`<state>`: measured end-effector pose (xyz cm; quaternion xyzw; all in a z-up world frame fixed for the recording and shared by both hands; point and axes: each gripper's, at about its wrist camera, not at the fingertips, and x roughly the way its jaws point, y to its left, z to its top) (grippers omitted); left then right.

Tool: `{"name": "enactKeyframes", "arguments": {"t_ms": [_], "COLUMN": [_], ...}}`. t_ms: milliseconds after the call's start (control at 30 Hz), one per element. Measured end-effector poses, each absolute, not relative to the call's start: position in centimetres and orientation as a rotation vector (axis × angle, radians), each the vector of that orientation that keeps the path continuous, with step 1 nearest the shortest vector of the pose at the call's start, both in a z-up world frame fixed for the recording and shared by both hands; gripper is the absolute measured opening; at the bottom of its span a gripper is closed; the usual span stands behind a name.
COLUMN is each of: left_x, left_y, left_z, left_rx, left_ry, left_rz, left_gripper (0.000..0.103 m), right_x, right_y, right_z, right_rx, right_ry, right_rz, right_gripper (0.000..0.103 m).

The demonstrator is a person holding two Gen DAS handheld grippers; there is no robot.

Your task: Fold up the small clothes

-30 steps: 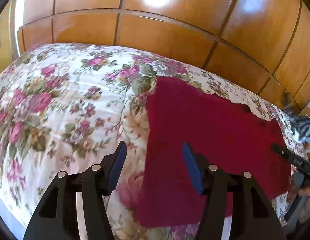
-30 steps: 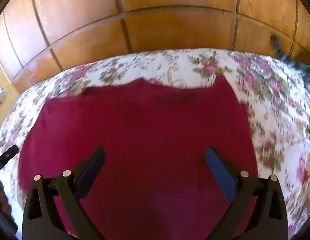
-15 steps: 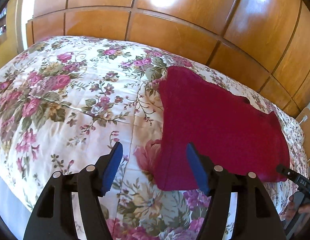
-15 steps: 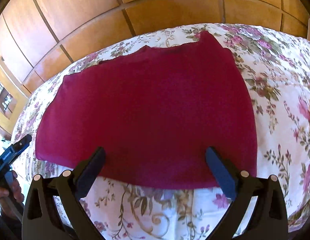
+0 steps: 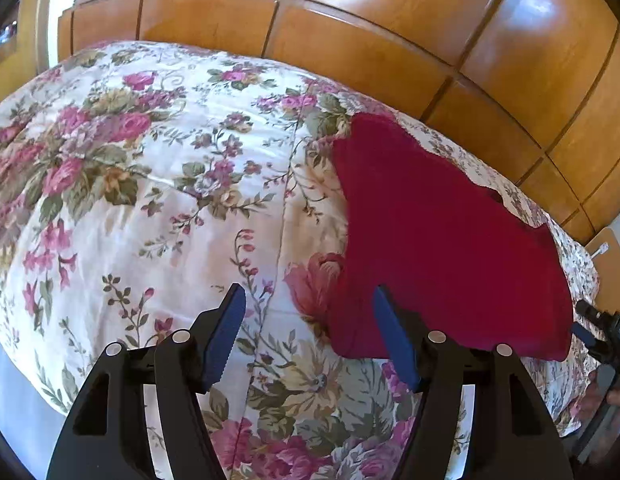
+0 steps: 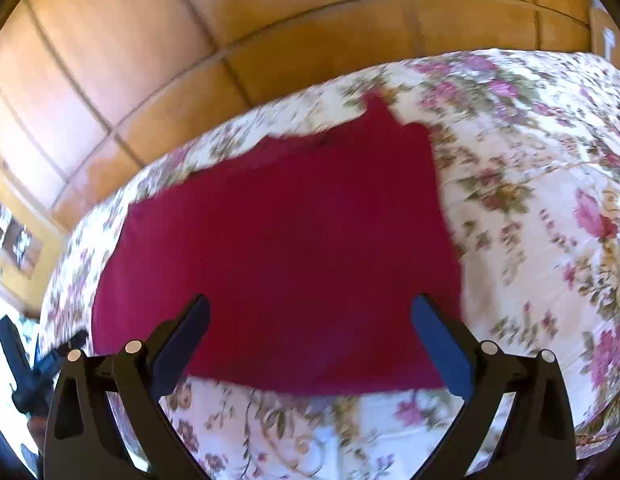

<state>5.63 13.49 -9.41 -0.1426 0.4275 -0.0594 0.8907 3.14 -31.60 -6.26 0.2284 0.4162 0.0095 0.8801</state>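
Observation:
A dark red garment (image 5: 441,236) lies spread flat on the floral bedspread (image 5: 150,200). In the left wrist view my left gripper (image 5: 310,332) is open and empty, just short of the garment's near left corner. In the right wrist view the red garment (image 6: 286,248) fills the middle, and my right gripper (image 6: 310,340) is open and empty above its near edge. The right gripper also shows at the far right of the left wrist view (image 5: 601,332). The left gripper shows at the far left of the right wrist view (image 6: 30,364).
A wooden panelled headboard (image 5: 389,28) runs behind the bed. The floral bedspread (image 6: 549,208) extends to the right of the garment. A pale wooden bedside piece (image 5: 609,260) stands at the far right. The bed's near edge drops off at lower left.
Both grippers have pulled back toward the near edge of the bed, so more bedspread shows in front of the garment. The right wrist view has swung and is blurred. Both grippers stay open.

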Motion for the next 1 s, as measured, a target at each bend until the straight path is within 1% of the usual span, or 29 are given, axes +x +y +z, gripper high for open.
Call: {"name": "enactKeyframes", "arguments": {"t_ms": [200,333,433,600,667,733,767,867,967,1000], "left_x": [5.1,5.6,6.6,8.7,9.4,9.5,9.5,9.8,9.9,9.7], "left_y": [13.3,12.6,11.3,8.4,7.7,7.5,7.5,7.4,7.5,7.4], "left_z": [-9.0,-8.4,-7.9,-8.1,-8.3,-8.1,-8.1,-8.7,-9.1,-8.9], "left_rx": [-0.281,-0.274,-0.273,-0.177,-0.155,-0.154,-0.160,-0.150,-0.160,-0.153], "left_ry": [0.860,0.837,0.827,0.860,0.877,0.873,0.872,0.892,0.912,0.902], "left_rz": [-0.147,-0.196,-0.253,-0.270,-0.255,-0.241,-0.238,-0.215,-0.193,-0.194], "left_gripper": [0.065,0.065,0.065,0.065,0.065,0.065,0.065,0.065,0.065,0.065], "right_x": [4.3,6.4,7.8,8.8,8.5,8.1,8.0,8.0,8.3,8.3], "right_y": [-36.1,-38.1,-38.7,-38.8,-38.4,-37.9,-37.6,-37.8,-38.1,-38.1], "right_z": [-6.9,-8.5,-9.7,-11.2,-11.2,-11.3,-11.3,-11.8,-12.0,-12.0], "right_rx": [0.562,0.599,0.634,0.654,0.634,0.627,0.620,0.621,0.664,0.668], "right_ry": [0.831,0.859,0.876,0.889,0.896,0.906,0.912,0.910,0.897,0.895], "right_rz": [-0.092,-0.116,-0.081,-0.008,0.047,0.110,0.142,0.169,0.182,0.185], "right_gripper": [0.100,0.100,0.100,0.099,0.093,0.077,0.073,0.075,0.081,0.084]}}
